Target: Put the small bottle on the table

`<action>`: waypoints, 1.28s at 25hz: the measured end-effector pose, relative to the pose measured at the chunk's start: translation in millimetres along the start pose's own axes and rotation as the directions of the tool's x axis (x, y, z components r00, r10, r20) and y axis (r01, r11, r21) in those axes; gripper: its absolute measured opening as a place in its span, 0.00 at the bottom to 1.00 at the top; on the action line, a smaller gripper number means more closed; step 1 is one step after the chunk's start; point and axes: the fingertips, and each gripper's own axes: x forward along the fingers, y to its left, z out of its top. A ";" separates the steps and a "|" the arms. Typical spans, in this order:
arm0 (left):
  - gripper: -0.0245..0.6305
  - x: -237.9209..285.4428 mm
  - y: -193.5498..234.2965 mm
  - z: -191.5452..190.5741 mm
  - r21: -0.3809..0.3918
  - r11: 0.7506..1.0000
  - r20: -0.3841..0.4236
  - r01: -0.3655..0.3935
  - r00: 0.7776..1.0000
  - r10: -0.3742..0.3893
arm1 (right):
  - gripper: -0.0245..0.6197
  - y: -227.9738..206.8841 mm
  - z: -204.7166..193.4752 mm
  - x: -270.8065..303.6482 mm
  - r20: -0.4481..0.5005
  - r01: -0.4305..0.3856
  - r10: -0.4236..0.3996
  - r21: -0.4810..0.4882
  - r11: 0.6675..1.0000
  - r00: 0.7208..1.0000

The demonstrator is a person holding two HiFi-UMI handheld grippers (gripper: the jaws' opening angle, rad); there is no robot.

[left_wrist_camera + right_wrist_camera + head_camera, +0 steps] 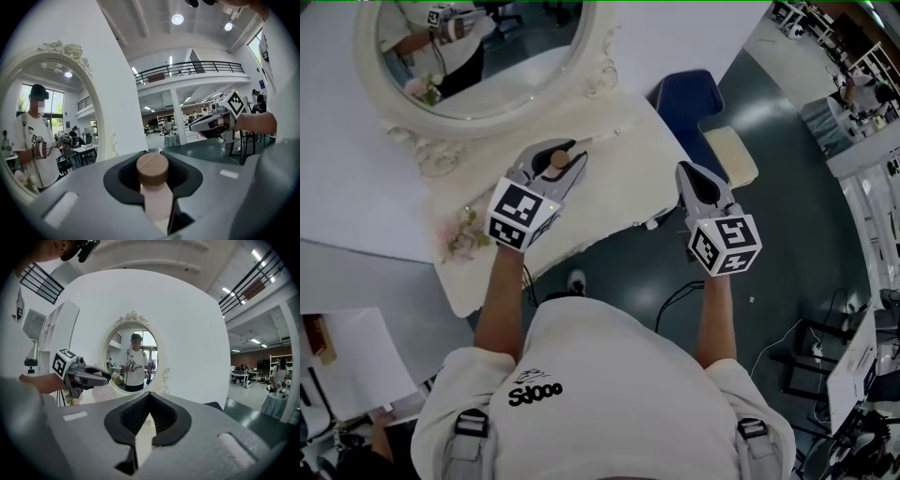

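Observation:
The small bottle (556,161) is pale pink with a round wooden cap. My left gripper (563,155) is shut on its neck and holds it upright over the cream table (614,183), in front of the oval mirror (478,56). In the left gripper view the bottle (152,176) stands between the dark pads of the left gripper (153,157), cap upward. My right gripper (688,174) hangs past the table's right edge, over the floor. In its own view the right gripper (149,398) is shut with nothing between its jaws.
A blue chair (689,94) and a cream cushion (733,155) stand on the floor to the right of the table. Pink flowers (464,232) lie near the table's left end. Cables trail over the dark floor below the table's edge.

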 end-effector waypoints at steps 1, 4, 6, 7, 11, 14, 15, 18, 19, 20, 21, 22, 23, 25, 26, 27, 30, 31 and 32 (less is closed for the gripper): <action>0.22 4.5 4.6 -2.1 -0.004 1.000 -0.002 0.004 1.000 -0.004 | 0.04 -1.4 -1.3 6.3 -0.006 0.000 0.000 0.005 1.000 1.000; 0.22 17.2 16.9 -10.0 -0.016 1.000 -0.008 0.016 1.000 -0.016 | 0.04 -5.5 -6.7 25.6 -0.027 -0.004 0.004 0.015 1.000 1.000; 0.22 23.8 23.7 -15.0 -0.022 0.999 -0.011 0.025 1.000 -0.025 | 0.04 -7.1 -9.6 37.8 -0.037 -0.006 0.006 0.021 1.000 0.999; 0.22 26.3 27.1 -17.1 -0.029 0.999 -0.011 0.029 0.999 -0.030 | 0.04 -7.4 -10.8 43.6 -0.041 -0.006 0.007 0.024 1.000 0.999; 0.22 34.5 35.4 -25.8 -0.066 0.996 -0.021 0.054 0.998 -0.055 | 0.04 -11.9 -15.1 63.3 -0.062 0.002 -0.001 0.022 1.000 0.998; 0.22 44.5 38.6 -33.7 -0.064 0.996 -0.034 0.069 0.997 -0.071 | 0.04 -22.1 -17.6 73.0 -0.065 0.023 -0.022 0.017 1.000 0.998; 0.22 49.4 38.7 -39.7 -0.070 0.995 -0.042 0.067 0.997 -0.070 | 0.04 -25.9 -21.7 75.3 -0.069 0.027 -0.025 0.019 0.999 0.997; 0.22 66.6 35.3 -59.4 -0.094 0.994 -0.061 0.053 0.996 -0.059 | 0.04 -39.5 -41.8 82.4 -0.095 0.016 -0.013 0.034 0.999 0.995; 0.22 73.2 35.2 -63.8 -0.103 0.993 -0.066 0.050 0.996 -0.057 | 0.04 -45.3 -47.3 86.9 -0.104 0.009 -0.005 0.039 0.999 0.995; 0.22 80.6 35.7 -67.5 -0.113 0.992 -0.073 0.048 0.996 -0.056 | 0.04 -51.7 -51.5 92.3 -0.110 0.002 0.003 0.045 0.999 0.994; 0.22 88.8 36.5 -70.9 -0.125 0.991 -0.083 0.046 0.995 -0.057 | 0.04 -58.8 -54.3 98.1 -0.114 -0.003 0.009 0.052 0.999 0.993; 0.22 97.9 38.0 -73.9 -0.137 0.990 -0.092 0.044 0.994 -0.057 | 0.04 -66.5 -55.4 104.2 -0.115 -0.007 0.014 0.057 0.998 0.993; 0.22 107.5 40.4 -76.5 -0.148 0.988 -0.100 0.041 0.993 -0.056 | 0.04 -74.3 -55.1 110.5 -0.114 -0.011 0.018 0.059 0.998 0.993; 0.22 125.9 47.1 -81.9 -0.163 0.986 -0.113 0.028 0.993 -0.047 | 0.04 -88.0 -54.5 123.3 -0.114 -0.023 0.030 0.058 0.998 0.993; 0.22 134.8 50.1 -86.1 -0.171 0.985 -0.124 0.022 0.991 -0.043 | 0.04 -94.4 -56.8 129.7 -0.120 -0.030 0.037 0.059 0.998 0.992; 0.22 144.4 52.8 -91.6 -0.177 0.984 -0.139 0.015 0.990 -0.040 | 0.04 -101.3 -60.9 136.1 -0.129 -0.036 0.044 0.063 0.997 0.991; 0.22 177.1 62.2 -109.5 -0.186 0.983 -0.177 -0.002 0.984 -0.031 | 0.04 -124.6 -76.8 155.2 -0.155 -0.046 0.058 0.083 0.996 0.986; 0.22 187.6 65.1 -114.8 -0.188 0.982 -0.187 -0.006 0.982 -0.030 | 0.04 -131.7 -82.3 161.0 -0.163 -0.047 0.061 0.089 0.995 0.985; 0.22 197.1 67.6 -120.4 -0.190 0.982 -0.197 -0.008 0.980 -0.030 | 0.04 -138.0 -88.1 166.4 -0.171 -0.047 0.063 0.096 0.994 0.983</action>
